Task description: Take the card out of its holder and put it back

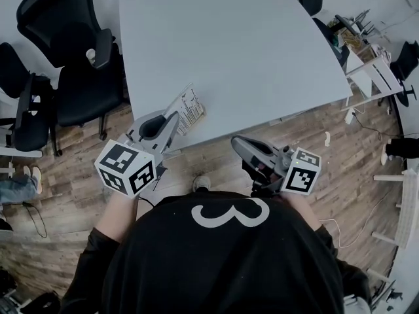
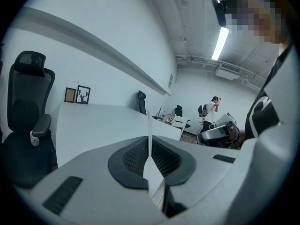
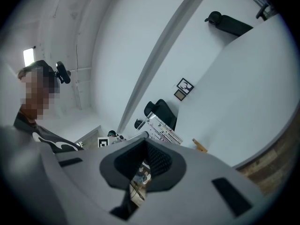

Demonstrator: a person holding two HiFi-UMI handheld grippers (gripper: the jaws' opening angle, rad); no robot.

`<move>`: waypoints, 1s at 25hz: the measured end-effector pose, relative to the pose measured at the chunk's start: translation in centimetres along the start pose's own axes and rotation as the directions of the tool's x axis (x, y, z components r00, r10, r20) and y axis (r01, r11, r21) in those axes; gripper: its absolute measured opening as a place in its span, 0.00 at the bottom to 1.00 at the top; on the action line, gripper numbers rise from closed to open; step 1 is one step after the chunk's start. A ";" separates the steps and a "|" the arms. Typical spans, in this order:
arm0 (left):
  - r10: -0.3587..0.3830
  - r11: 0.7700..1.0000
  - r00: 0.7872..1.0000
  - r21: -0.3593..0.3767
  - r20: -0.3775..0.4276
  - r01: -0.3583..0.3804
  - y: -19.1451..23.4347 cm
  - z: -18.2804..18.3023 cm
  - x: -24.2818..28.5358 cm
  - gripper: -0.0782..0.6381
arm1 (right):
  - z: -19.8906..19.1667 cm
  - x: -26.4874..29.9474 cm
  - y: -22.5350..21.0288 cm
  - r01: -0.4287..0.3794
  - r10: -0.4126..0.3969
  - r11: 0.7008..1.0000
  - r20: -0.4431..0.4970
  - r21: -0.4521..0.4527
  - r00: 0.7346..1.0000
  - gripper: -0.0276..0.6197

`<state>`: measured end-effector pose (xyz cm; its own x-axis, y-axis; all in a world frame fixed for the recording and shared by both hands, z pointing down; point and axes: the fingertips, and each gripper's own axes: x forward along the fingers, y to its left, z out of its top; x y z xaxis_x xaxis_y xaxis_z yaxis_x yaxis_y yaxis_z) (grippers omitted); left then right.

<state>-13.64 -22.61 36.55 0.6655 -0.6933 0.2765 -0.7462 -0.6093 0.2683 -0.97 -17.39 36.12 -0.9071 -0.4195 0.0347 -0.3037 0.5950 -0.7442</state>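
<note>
Beginning closest in, a black shirt (image 1: pixel 222 260) with a white mark is seen filling the bottom of the head view. A light shoe (image 1: pixel 201 183) is shown just beyond it on the wood floor (image 1: pixel 340 149).

The left tool (image 1: pixel 174 119) is held at the near edge of the tabletop (image 1: pixel 242 51), with its marker cube (image 1: pixel 127 167) toward the person. Its jaws are closed on the card (image 1: pixel 188 106), a thin sheet with printed lines that is held tilted above that edge. In the left gripper view the card (image 2: pixel 149 125) is seen edge-on as a thin pale line. It rises between the two dark pads (image 2: pixel 135 157) of the left tool (image 2: pixel 150 146), which press it from both sides.

The right tool (image 1: pixel 237 140) is held to the right, just off the tabletop's near edge and apart from the card. In the right gripper view the jaws of the right tool (image 3: pixel 146 143) are brought together at the tips with nothing gripped, and only floor is seen through the slit behind them. From that view the card (image 3: pixel 164 131) is seen broadside, and a small tan wooden piece (image 3: pixel 199 146) lies on the tabletop near it. Whether that piece is the holder cannot be told.

Farther off, black office chairs (image 1: pixel 72 44) stand left of the tabletop. Two framed pictures (image 2: pixel 77 94) are propped at its far end, and a person (image 2: pixel 213 109) stands deep in the room.
</note>
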 end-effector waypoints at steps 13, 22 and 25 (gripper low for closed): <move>-0.003 1.000 0.999 0.015 -0.034 0.003 2.8 -1.8 2.2 0.14 | 0.3 1.5 -1.8 0.016 -0.016 1.000 -0.005 0.025 1.000 0.06; 0.010 1.000 0.999 0.007 -0.051 -0.010 3.2 -2.8 2.7 0.14 | 0.1 1.4 -2.1 0.015 -0.015 0.999 -0.008 0.033 1.000 0.06; 0.009 1.000 0.999 0.004 -0.050 -0.009 3.2 -2.8 3.0 0.14 | -0.1 1.3 -2.3 0.018 -0.018 0.999 -0.008 0.036 1.000 0.06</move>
<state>-14.02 -25.52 40.84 0.6588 -0.6788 0.3244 -0.7521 -0.6049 0.2617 -1.49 -19.29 37.95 -0.9038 -0.4247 0.0532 -0.3093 0.5620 -0.7671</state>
